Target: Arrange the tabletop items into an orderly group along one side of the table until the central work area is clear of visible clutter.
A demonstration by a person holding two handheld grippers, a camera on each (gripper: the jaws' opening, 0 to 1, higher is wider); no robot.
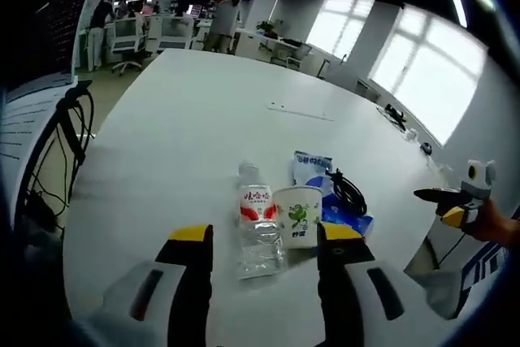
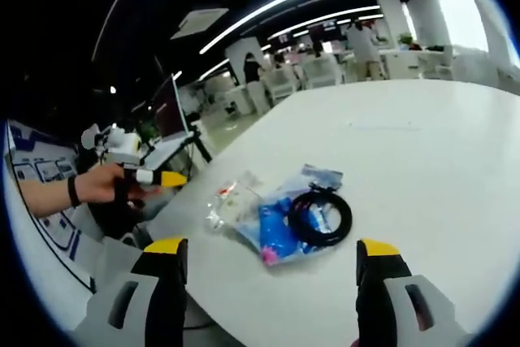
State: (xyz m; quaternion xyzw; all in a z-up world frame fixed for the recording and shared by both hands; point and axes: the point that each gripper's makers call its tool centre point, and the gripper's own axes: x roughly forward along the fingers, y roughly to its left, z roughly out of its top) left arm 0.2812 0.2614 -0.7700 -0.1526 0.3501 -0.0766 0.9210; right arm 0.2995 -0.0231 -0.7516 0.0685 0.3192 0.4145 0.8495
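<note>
Both tools (image 1: 264, 240) (image 2: 270, 253) wide open, empty, one bottle (image 1: 257, 221), one cup (image 1: 297, 216), one cable coil (image 2: 320, 216)

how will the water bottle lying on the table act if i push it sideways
The water bottle lies on its side on the white table, so it would probably roll. It looks like thin clear plastic, likely light and easily dented. The paper cup sits close beside it and may get knocked.

Paper cup (image 1: 296, 215) covers part of the blue packet (image 1: 318, 187) behind it. Packet print is too small to read. Coiled black cable (image 2: 320, 216) hides the packet's middle. Distant people (image 1: 221, 22) are blurred. Small objects at the far table edge (image 1: 398, 117) are unidentifiable.
</note>
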